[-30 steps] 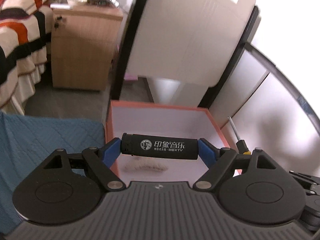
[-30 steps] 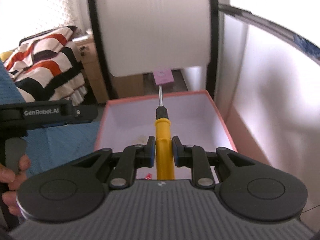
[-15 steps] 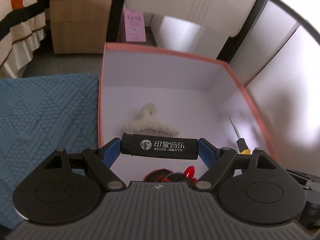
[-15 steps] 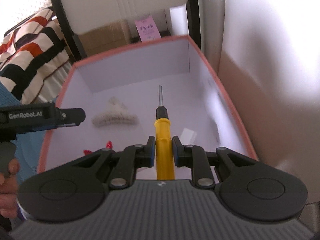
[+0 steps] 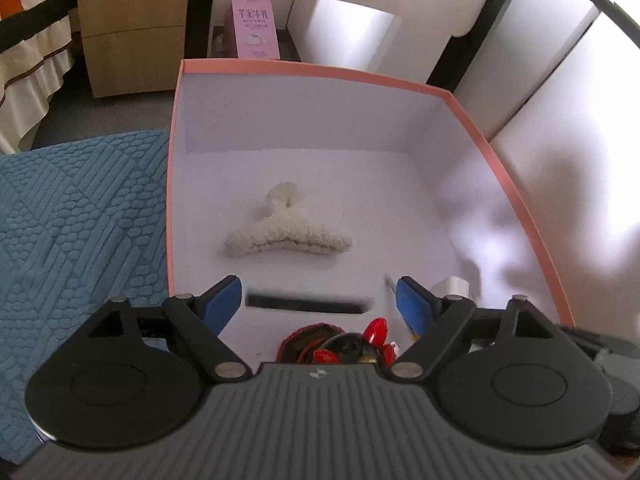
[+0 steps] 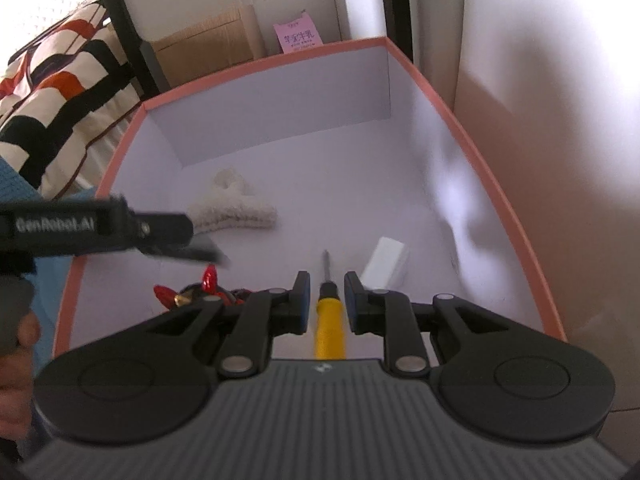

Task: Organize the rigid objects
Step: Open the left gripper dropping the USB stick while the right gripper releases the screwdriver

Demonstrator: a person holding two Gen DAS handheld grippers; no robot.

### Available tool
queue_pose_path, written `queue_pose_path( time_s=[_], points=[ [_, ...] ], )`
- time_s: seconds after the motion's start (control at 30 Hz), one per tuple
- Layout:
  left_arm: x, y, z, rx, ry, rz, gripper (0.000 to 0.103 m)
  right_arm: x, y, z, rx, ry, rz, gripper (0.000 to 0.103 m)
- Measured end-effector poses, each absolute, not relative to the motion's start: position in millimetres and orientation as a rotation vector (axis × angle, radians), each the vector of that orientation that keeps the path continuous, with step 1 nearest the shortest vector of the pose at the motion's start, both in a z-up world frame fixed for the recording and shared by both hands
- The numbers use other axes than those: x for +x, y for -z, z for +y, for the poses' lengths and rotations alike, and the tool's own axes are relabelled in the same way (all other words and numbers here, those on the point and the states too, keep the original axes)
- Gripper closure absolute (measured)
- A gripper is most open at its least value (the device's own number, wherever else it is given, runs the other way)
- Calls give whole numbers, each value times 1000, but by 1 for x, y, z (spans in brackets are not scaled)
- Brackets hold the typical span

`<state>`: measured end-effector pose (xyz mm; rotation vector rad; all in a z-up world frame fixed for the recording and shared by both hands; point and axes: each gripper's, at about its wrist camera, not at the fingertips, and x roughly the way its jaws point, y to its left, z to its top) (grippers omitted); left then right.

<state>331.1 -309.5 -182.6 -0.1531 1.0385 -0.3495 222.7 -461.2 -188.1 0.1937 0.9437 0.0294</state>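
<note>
A pink-rimmed box [image 5: 312, 67] with a white inside lies below both grippers; it also shows in the right wrist view [image 6: 472, 136]. My left gripper [image 5: 318, 300] is open over its near end, and the black lighter [image 5: 308, 304] is blurred, free between the blue pads. My right gripper [image 6: 325, 300] is open, and the yellow-handled screwdriver [image 6: 329, 320] is loose between its pads, blurred. A fluffy cream hair claw [image 5: 284, 232] lies mid-box.
A red and black item [image 5: 344, 344] lies at the box's near end. A small white block [image 6: 386, 262] lies near the right wall. A blue quilted mat [image 5: 80, 224] is left of the box. A wooden cabinet [image 5: 132, 36] and pink carton [image 5: 254, 26] stand behind.
Both grippers opened over the box. The lighter left the left jaws and the screwdriver left the right jaws; both are dropping into the box. Both views tilted further down.
</note>
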Motion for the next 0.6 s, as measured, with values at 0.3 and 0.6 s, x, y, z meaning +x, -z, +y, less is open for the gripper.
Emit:
queue_pose_path(
  time_s=[0.3, 0.6],
  points=[
    [312, 136, -298, -152, 383, 977, 11, 209, 135, -464, 216, -14, 851, 81],
    [266, 64, -268, -168, 416, 849, 11, 166, 63, -448, 213, -19, 739, 81]
  ],
)
